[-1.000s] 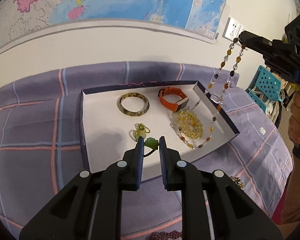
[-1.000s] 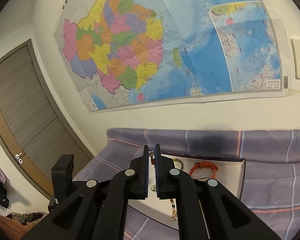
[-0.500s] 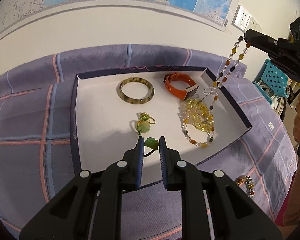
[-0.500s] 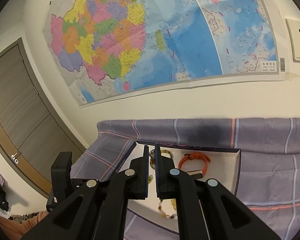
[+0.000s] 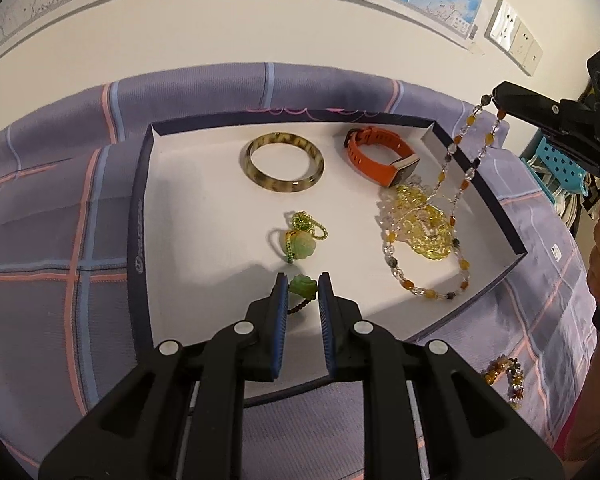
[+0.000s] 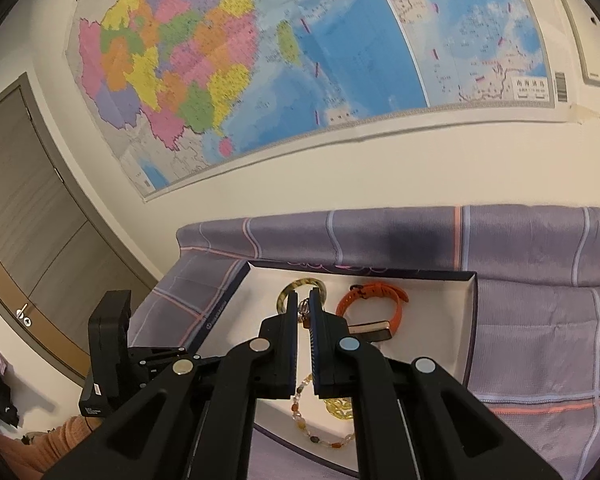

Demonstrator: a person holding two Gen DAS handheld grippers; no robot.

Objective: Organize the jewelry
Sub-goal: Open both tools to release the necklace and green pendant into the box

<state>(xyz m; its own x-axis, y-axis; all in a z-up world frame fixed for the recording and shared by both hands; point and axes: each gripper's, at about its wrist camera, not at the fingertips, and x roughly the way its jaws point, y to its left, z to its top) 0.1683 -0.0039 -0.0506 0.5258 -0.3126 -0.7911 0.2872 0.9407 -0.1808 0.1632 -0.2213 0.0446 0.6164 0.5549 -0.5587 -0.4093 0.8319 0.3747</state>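
Above the tray (image 5: 140, 216), my left gripper (image 5: 303, 286) pinches a green charm bracelet (image 5: 302, 285); my right gripper (image 5: 496, 101) grips the bead necklace (image 5: 452, 216), half pooled inside. Bangle (image 5: 284, 162) and watch (image 5: 380, 156) placed; another bracelet (image 5: 504, 372), seemingly, waits outside.

The tray (image 5: 140, 208) is white inside with a dark blue rim, the watch (image 5: 374, 156) orange, the bangle (image 5: 284, 162) mottled olive-brown, the cloth (image 5: 52, 184) purple with pink and blue stripes.

Bangle (image 5: 283, 162) left of watch (image 5: 380, 157), both in tray (image 5: 140, 216).
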